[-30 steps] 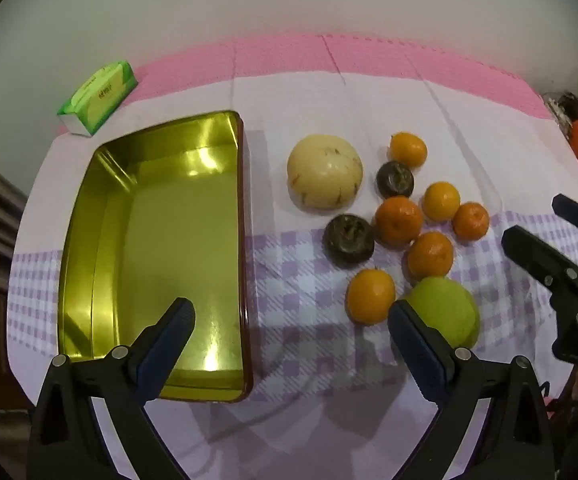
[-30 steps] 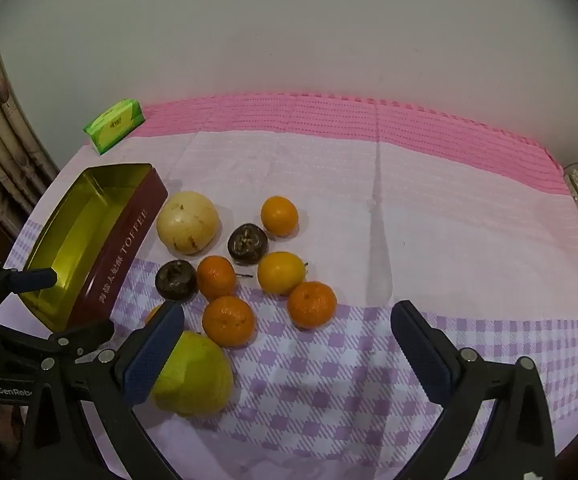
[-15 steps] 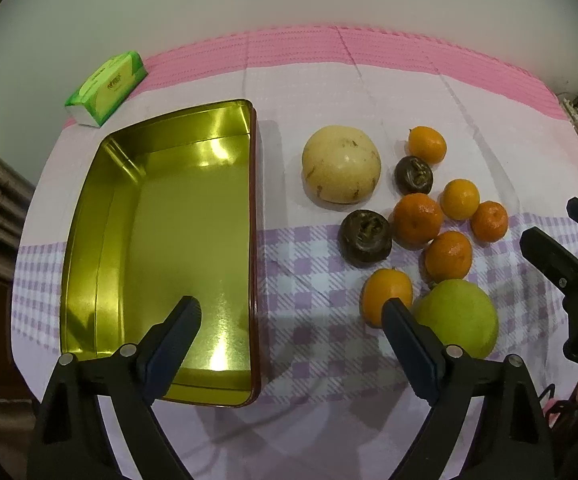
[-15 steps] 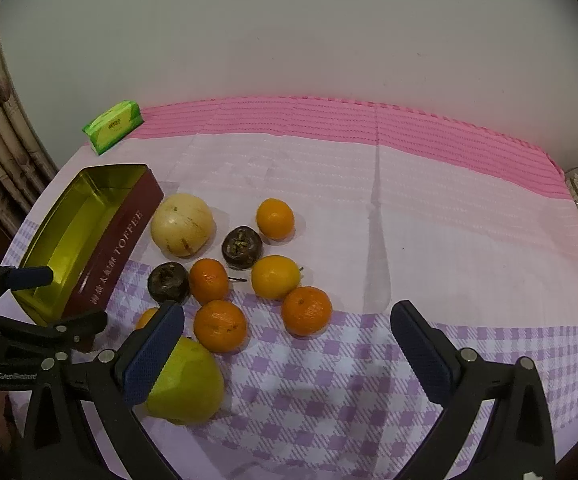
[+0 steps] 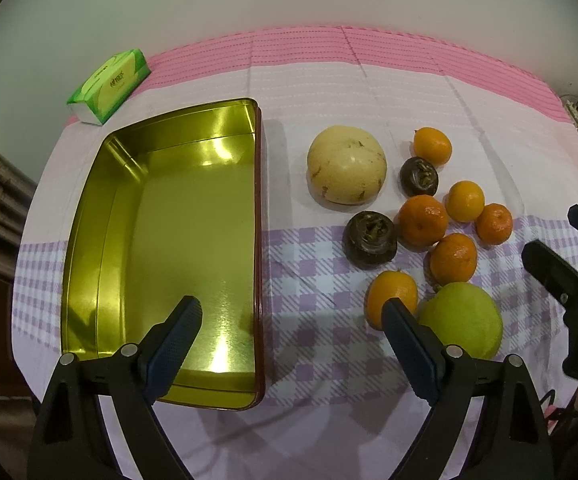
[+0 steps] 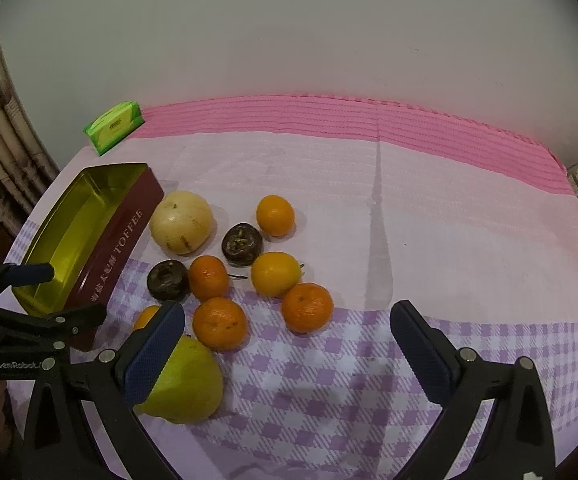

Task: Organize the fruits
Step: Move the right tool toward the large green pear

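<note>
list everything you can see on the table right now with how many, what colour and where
Open rectangular metal tin: one, gold inside, dark red outside, empty, on the left of the cloth.
Small round orange citrus fruits: six, orange to yellow-orange, clustered right of the tin.
Large round pale yellow fruit: one, cream-yellow with brown marks, at the far side of the cluster, nearest the tin.
Dark brown round fruits: two, among the citrus.
Large green fruit: one, yellow-green, at the near edge of the cluster.
Green tissue pack: one, green and white, far left corner.
Tablecloth: one, white with a pink band and purple checks.
Left gripper: fingers open, above the tin's near right edge.
Right gripper: fingers open, near the green fruit.
</note>
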Available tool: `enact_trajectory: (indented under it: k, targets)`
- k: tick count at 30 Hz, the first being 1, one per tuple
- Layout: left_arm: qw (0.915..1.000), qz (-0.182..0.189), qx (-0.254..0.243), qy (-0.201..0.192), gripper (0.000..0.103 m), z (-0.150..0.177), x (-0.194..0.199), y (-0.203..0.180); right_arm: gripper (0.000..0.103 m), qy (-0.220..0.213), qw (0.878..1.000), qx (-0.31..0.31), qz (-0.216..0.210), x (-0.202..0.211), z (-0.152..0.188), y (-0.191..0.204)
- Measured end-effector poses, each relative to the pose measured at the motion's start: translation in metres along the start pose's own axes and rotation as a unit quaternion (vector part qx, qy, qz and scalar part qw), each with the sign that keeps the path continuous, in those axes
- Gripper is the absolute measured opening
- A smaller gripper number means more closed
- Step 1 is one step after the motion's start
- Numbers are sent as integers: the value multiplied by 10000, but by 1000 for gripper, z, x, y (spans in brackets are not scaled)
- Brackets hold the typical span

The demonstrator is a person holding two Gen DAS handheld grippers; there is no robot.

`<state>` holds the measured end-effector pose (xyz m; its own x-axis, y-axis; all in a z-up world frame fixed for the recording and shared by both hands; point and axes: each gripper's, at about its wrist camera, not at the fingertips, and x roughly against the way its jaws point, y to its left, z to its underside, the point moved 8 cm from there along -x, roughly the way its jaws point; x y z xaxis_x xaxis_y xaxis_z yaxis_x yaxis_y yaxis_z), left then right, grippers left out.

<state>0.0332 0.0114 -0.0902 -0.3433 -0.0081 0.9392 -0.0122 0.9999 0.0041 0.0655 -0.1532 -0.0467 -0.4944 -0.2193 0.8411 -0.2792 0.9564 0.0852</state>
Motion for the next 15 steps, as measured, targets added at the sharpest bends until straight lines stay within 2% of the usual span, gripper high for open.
enact_trajectory:
  k: [6,15]
  targets:
    - [10000,69,12,65,92,1,1,-1,102,35,9999,132,-57,0,1,11]
    - [10000,-76,12,10,92,-2,3,2,101,59,9998,142,-80,0,1,11]
